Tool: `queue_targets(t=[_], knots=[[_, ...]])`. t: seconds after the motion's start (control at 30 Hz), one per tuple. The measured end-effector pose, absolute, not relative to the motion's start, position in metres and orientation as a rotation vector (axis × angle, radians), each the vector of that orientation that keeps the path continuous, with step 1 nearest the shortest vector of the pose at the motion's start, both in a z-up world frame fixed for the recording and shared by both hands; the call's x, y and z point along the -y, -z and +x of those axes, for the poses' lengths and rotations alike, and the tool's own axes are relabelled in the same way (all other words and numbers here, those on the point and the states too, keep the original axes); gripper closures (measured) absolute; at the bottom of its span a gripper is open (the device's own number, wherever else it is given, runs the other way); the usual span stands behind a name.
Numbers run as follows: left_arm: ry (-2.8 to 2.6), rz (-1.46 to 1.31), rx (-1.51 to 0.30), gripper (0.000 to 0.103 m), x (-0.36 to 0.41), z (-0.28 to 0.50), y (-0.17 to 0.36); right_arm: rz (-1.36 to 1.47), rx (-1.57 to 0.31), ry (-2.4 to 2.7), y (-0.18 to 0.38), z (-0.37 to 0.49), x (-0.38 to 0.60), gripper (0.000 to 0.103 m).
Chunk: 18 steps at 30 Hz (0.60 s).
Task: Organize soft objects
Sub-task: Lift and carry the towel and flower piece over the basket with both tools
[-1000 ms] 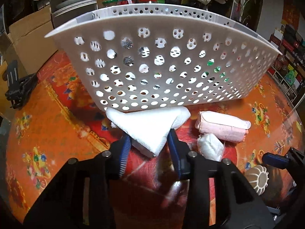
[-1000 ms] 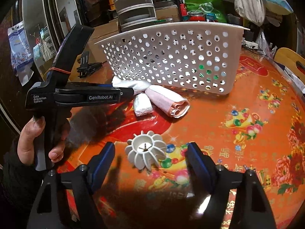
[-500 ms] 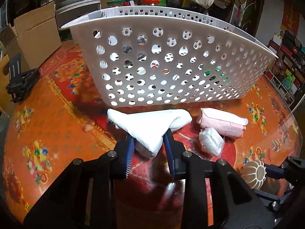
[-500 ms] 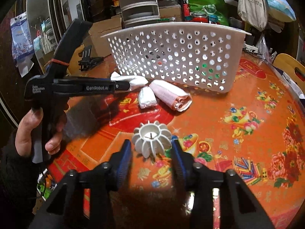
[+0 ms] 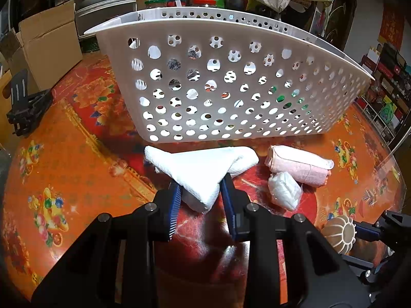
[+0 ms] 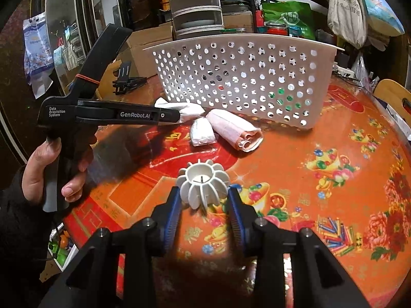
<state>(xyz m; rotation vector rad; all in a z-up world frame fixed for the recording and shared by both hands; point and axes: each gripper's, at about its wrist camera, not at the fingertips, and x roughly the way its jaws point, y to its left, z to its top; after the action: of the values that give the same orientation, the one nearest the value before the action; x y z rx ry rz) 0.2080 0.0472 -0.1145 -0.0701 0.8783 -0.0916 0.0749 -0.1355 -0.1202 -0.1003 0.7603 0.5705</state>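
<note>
My left gripper [image 5: 199, 194] is shut on the near corner of a folded white towel [image 5: 203, 169] that lies on the table just in front of a white perforated basket [image 5: 231, 87]. A rolled pink towel [image 5: 299, 165] and a small white bundle [image 5: 283, 191] lie to the towel's right. My right gripper [image 6: 204, 200] is shut on a white ribbed pumpkin-shaped object [image 6: 204, 183] on the table. The basket [image 6: 244, 77], pink roll [image 6: 235, 129], white bundle [image 6: 203, 132] and left gripper [image 6: 177, 115] also show in the right wrist view.
The round table [image 6: 334, 179] has an orange and red flowered cover. A black stand [image 5: 23, 107] sits at its left edge. Cardboard boxes [image 5: 43, 43], stacked containers [image 6: 195, 7] and bags crowd the space behind the basket.
Both grippers closed: the left on the white towel's corner, the right on the white ribbed object. Both views sit slightly closer to their objects.
</note>
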Motion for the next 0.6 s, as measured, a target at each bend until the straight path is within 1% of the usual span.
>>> queue_targets(t=[0.3,0.6], knots=[[0.093,-0.077,-0.879,0.075,-0.048,0.208,0.114,-0.101,-0.740,-0.571,0.121,0.071,0.137,0.072],[0.085,-0.079,-0.835,0.075,-0.049,0.198,0.103,-0.103,-0.703,-0.559,0.114,0.065,0.140,0.073]])
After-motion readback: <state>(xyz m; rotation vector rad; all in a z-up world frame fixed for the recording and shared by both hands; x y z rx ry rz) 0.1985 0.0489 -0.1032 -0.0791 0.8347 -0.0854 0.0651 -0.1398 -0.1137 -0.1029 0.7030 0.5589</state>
